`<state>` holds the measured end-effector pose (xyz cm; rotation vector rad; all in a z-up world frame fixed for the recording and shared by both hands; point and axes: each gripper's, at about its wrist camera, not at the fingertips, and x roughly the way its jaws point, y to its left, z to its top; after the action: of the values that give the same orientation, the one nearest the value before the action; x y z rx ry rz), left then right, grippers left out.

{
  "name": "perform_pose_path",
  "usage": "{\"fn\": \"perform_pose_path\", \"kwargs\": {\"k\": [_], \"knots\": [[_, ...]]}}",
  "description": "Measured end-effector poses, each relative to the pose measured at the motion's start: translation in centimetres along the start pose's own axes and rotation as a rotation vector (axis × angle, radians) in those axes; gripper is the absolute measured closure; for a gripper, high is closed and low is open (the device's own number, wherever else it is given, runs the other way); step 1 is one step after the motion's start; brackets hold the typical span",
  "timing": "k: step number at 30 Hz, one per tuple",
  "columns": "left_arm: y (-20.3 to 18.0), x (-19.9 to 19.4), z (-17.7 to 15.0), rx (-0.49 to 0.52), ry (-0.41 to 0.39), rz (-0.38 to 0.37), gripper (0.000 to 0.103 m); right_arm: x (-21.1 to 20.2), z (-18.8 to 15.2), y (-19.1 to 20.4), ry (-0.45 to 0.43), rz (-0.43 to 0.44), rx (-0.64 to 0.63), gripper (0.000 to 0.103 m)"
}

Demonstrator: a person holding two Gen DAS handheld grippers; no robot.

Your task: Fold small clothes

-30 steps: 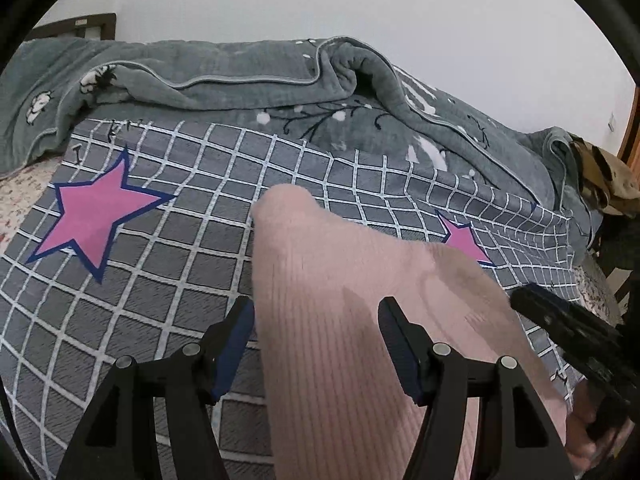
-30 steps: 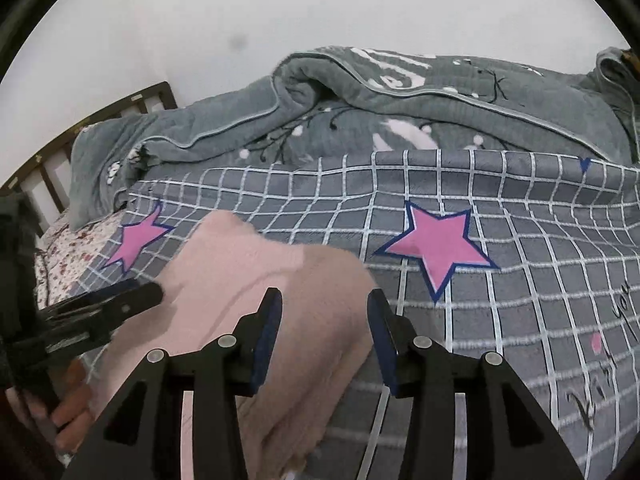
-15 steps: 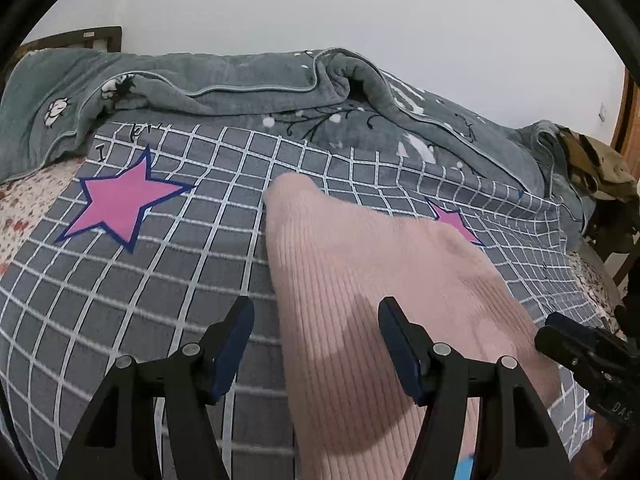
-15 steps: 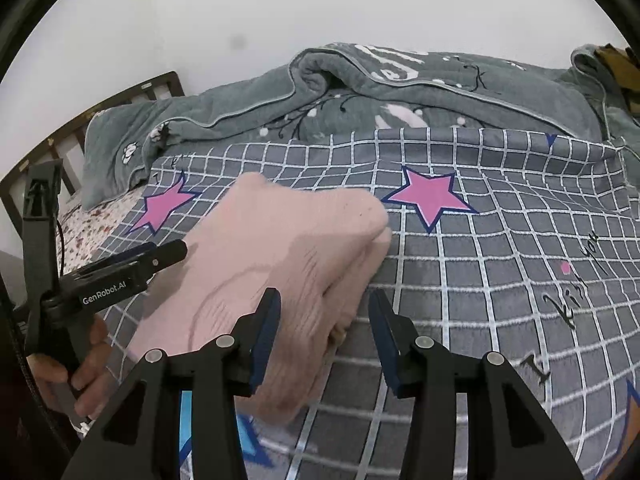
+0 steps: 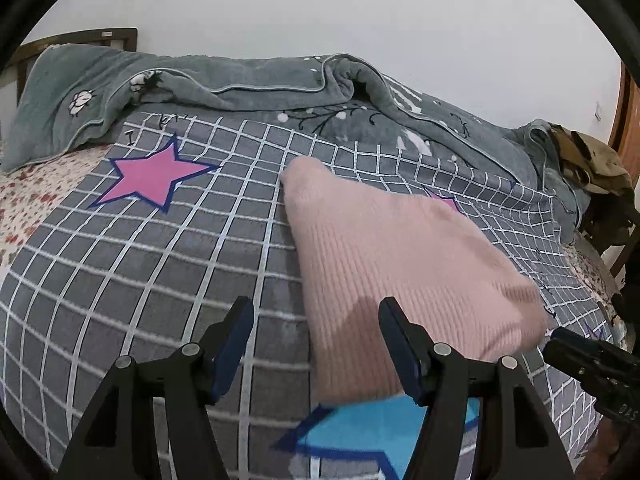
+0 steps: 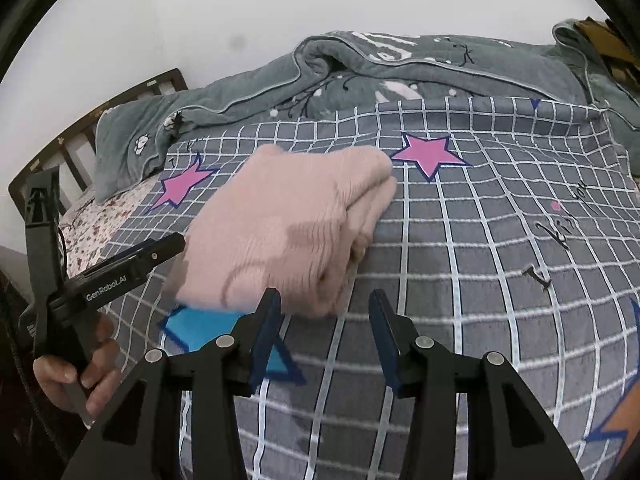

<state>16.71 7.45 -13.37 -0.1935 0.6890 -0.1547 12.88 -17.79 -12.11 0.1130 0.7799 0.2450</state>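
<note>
A folded pink ribbed knit garment (image 5: 404,264) (image 6: 288,220) lies on the grey checked bedspread (image 5: 160,264) (image 6: 460,248). My left gripper (image 5: 316,328) is open just short of the garment's near edge, nothing pinched between its blue pads. My right gripper (image 6: 324,312) is open too, held back from the garment's near right corner, with only bedspread between its fingers. In the right wrist view the left gripper (image 6: 176,242) shows at the garment's left side, held by a hand (image 6: 76,368). The tip of the right gripper shows at the right edge of the left wrist view.
A crumpled grey-green blanket (image 5: 248,80) (image 6: 400,68) runs along the far side of the bed by the white wall. A dark wooden headboard (image 6: 64,148) stands at the left. A brown cloth (image 5: 588,160) lies at the far right. Pink stars (image 5: 156,176) mark the bedspread.
Both grippers have drawn back toward me from the pink garment, which now lies farther ahead. A blue star on the bedspread has come into view at its near edge.
</note>
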Motion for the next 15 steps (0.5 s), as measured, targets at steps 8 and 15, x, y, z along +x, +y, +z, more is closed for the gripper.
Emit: {"fn": "perform_pose_path", "kwargs": {"k": [8,15], "knots": [[0.3,-1.4,-2.0,-0.01,0.001,0.009,0.04,-1.8,-1.4,0.3,-0.011,-0.012,-0.023,0.058],[0.9,-1.7,-2.4,0.003,0.005,0.031,0.039,-1.2,-2.3,0.1,-0.025,-0.038,-0.047,0.058]]}}
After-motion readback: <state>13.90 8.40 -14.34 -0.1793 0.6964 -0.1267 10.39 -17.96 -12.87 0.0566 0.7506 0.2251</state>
